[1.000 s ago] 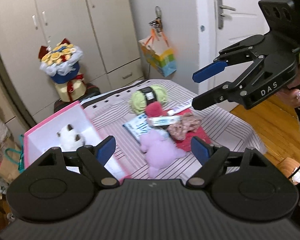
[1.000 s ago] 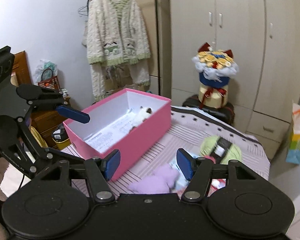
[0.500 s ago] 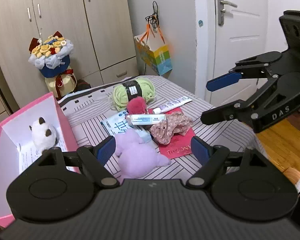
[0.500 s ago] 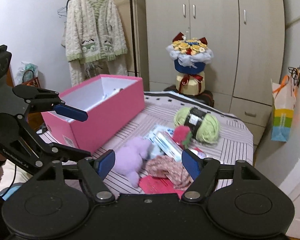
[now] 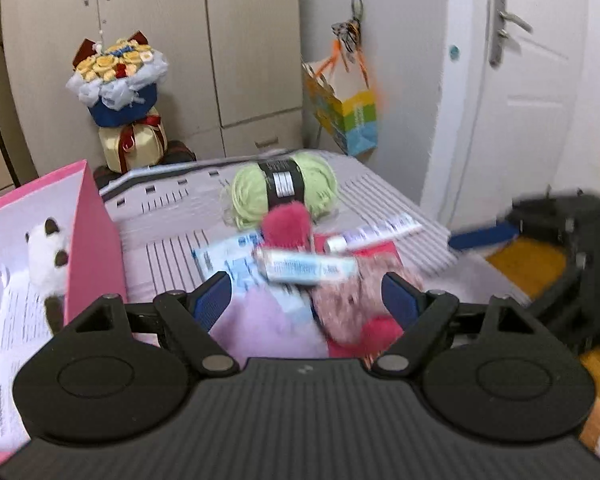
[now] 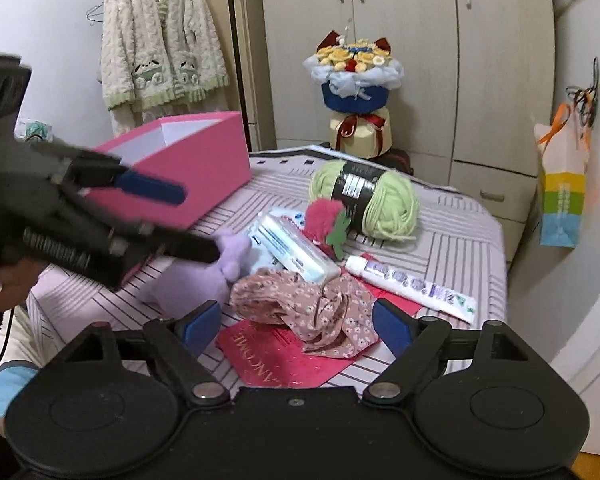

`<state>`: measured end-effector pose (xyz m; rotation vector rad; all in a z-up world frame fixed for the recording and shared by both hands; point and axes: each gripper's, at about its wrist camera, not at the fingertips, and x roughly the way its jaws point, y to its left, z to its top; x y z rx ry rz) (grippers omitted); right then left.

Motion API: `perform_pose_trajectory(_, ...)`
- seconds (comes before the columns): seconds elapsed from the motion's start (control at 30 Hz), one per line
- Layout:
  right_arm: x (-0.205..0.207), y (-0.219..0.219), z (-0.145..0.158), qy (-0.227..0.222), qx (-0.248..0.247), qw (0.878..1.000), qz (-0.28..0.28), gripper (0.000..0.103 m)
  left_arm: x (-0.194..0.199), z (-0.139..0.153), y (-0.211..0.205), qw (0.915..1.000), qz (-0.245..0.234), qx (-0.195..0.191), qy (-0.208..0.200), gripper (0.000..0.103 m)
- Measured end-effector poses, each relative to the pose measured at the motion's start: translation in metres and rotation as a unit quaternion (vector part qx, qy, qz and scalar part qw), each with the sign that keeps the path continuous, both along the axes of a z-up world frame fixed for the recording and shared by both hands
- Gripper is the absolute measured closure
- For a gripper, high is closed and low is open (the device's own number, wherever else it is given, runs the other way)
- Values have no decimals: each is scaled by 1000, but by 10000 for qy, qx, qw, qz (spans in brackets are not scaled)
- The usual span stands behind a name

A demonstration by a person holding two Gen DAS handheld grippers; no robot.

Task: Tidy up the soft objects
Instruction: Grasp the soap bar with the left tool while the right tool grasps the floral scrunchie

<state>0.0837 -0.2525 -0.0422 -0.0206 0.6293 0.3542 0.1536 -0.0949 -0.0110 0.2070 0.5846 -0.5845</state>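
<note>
Both claws released, empty — right claw [image 6: 296,326] still widening, floral scrunchie [image 6: 300,304] dead ahead; left claw [image 5: 306,300] nearer purple plush [image 5: 260,328].

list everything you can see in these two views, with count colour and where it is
box: 1, pink, left on table
plush cat: 1, white and brown, inside box
purple plush: 1, lilac, beside box
yarn ball: 1, green, table's far side
strawberry plush: 1, red, against yarn
floral cloth: 1, pinkish brown, on red envelope
tubes: 2, white, mid table and right
bouquet: 1, yellow and blue, by wardrobe
cardigan: 1, cream and green, hanging
gift bag: 1, multicoloured, hanging
left gripper: open, above purple plush
right gripper: jaws opening, nothing gripped, above cloth
</note>
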Motion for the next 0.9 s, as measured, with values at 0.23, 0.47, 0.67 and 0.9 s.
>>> perform_pose_trajectory(0.23,29,4,-32,61,128,9998,-156,10,40,-19,-34,9998,200,62,72,21)
perform_pose_trajectory(0.47,44,16,-52,136,-126,9998,-47,8,54,-41,-56,9988,56,427,235,10)
perform_pose_trajectory(0.67,50,11,-55,269,-4,9996,-25,7,55,-50,-66,9975,132,686,110,7)
perform_pose_trajectory(0.9,50,17,-56,240,-206,9995,65,7,55,-57,-65,9962,465,736,-49,8)
